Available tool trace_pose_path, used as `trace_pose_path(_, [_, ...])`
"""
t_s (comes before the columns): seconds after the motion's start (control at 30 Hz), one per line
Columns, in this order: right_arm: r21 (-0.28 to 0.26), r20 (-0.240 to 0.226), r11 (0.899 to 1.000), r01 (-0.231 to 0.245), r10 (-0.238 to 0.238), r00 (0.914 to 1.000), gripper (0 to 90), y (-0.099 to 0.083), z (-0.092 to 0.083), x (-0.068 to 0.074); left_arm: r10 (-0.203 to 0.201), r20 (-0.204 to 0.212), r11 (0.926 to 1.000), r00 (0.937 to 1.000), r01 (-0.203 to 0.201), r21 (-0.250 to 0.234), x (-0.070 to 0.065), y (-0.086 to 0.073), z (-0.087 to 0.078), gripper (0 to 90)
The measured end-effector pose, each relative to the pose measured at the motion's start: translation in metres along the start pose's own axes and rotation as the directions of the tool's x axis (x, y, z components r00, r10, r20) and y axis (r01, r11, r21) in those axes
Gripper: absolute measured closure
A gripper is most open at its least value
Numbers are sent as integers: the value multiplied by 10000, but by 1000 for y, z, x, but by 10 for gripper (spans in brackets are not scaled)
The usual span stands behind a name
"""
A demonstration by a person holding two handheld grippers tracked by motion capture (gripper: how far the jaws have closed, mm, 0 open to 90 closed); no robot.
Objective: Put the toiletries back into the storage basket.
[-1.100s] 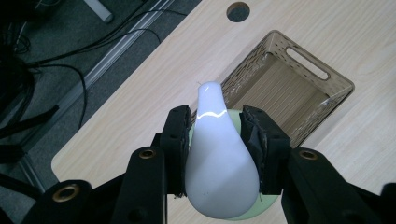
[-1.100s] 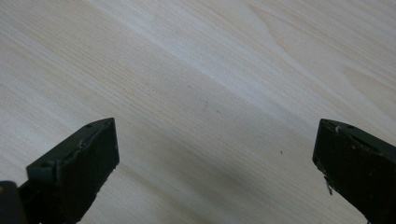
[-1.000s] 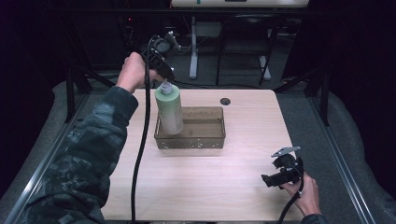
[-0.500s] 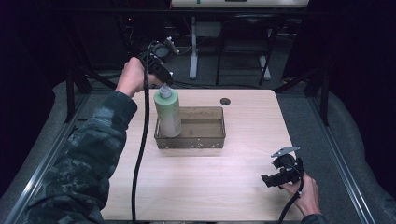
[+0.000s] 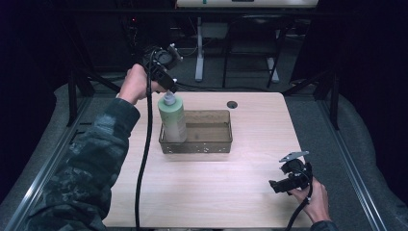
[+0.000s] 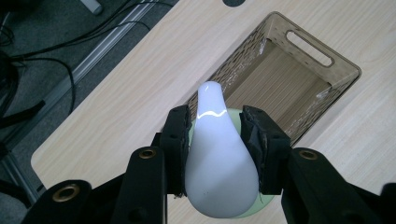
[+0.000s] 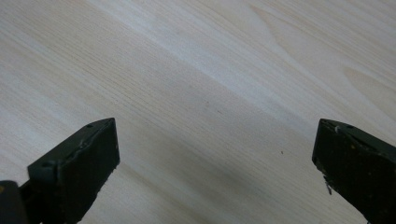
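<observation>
A pale green pump bottle point(image 5: 173, 118) stands upright in the left end of a brown see-through basket point(image 5: 214, 144). My left gripper point(image 5: 169, 90) comes down on it from the back left and is shut on its white pump head point(image 6: 215, 154), one pad on each side. The basket point(image 6: 308, 60) lies beyond the bottle in the left gripper view. My right gripper point(image 5: 276, 185) rests low over the table near the front right corner. Its jaws stand wide apart with bare wood between them point(image 7: 215, 154).
The light wood table point(image 5: 207, 192) has a small dark round hole point(image 5: 232, 104) near its back edge. Cables and table legs lie on the floor behind. A black cable point(image 5: 144, 159) hangs from my left gripper down across the table's left side.
The left hand and the bottle have shifted slightly; the bottle stays standing in the basket's left end. The right gripper has not moved.
</observation>
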State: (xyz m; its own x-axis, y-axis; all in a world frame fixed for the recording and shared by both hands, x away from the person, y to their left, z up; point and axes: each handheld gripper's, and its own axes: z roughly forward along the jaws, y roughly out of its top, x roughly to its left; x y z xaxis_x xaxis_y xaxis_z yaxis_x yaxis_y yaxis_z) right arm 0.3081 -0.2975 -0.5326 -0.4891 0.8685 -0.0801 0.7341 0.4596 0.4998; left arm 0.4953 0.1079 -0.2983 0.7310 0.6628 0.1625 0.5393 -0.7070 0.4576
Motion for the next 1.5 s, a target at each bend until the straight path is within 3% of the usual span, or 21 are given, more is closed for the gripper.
trace_pose_path(0.8, [-102,8,9999,-40,40,10000,3,0,-1,0,-46,188,9999,9998,43,133,0,-15,10,631])
trace_pose_path(1.5, [-102,56,9999,-9,10,10000,5,0,-1,1,-74,414,9986,9991,52,525,-1,-22,19,631])
